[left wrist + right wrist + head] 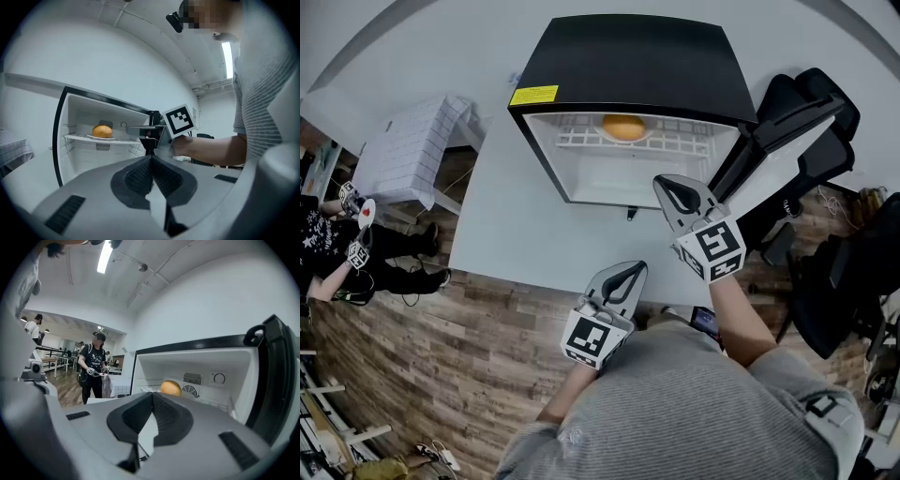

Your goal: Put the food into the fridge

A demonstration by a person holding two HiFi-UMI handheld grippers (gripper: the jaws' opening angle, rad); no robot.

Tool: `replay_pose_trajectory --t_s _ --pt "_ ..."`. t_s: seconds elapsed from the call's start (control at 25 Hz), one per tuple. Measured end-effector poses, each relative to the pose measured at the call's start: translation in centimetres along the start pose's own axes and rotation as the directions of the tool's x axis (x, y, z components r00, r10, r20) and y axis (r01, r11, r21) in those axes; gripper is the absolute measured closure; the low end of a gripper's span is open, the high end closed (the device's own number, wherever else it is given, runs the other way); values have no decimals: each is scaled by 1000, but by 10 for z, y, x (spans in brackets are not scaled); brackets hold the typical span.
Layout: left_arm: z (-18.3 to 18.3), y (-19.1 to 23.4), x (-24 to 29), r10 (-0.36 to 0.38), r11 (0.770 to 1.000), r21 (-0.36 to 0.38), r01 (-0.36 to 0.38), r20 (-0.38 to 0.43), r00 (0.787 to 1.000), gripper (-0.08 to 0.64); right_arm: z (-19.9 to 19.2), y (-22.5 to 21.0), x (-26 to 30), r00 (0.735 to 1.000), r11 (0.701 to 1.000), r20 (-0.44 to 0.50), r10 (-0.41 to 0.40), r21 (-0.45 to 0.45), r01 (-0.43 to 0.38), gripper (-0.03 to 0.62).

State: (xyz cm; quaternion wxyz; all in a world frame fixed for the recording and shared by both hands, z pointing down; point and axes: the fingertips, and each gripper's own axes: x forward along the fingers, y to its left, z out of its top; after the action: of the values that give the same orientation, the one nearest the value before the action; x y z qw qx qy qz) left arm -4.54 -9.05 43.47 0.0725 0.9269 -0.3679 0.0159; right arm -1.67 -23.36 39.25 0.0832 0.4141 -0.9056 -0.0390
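A small black fridge (pixel 628 56) stands on the white table with its door (pixel 787 141) swung open to the right. An orange bun-like food (pixel 624 127) lies on a white plate on the wire shelf inside, also visible as the food (pixel 102 131) and the food (pixel 171 388). My right gripper (pixel 674 192) is shut and empty, just in front of the fridge opening. My left gripper (pixel 630 274) is shut and empty too, lower and nearer to me, over the table's front edge. In the left gripper view my right gripper (pixel 133 132) points toward the fridge.
The white table (pixel 497 234) carries only the fridge. A white box (pixel 408 150) sits to the left on the floor side. Black office chairs (pixel 825 272) stand at the right. A person (pixel 93 369) stands in the room behind, left of the fridge.
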Motion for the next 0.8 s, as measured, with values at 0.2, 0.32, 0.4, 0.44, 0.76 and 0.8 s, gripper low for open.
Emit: replay_pose_trajectory --t_s 0.2,0.32,0.4,0.44,0.76,0.8 --pt "0 0 1 -3 1000 0 3 -2 1000 552 -10 8 -20 1000 999 -2 10 46 -10 580" --pt "-3 0 1 -1 1000 3 1 -6 1000 552 -17 12 -31 1000 998 -8 17 67 -16 580" --pt "-4 1 2 2 1000 3 -2 -9 1000 552 -22 16 -37 1000 996 -15 22 82 -21 580" --pt "-4 1 2 2 1000 2 -2 -11 1000 552 -25 17 -40 1000 996 -19 25 90 -23 580" --pt "-7 1 5 0 1000 6 0 -17 1000 552 -26 33 -63 999 995 -19 51 86 -49 580" --pt "-6 0 6 -3 1000 7 3 -16 1000 552 -25 34 -66 998 995 -16 54 86 -53 580"
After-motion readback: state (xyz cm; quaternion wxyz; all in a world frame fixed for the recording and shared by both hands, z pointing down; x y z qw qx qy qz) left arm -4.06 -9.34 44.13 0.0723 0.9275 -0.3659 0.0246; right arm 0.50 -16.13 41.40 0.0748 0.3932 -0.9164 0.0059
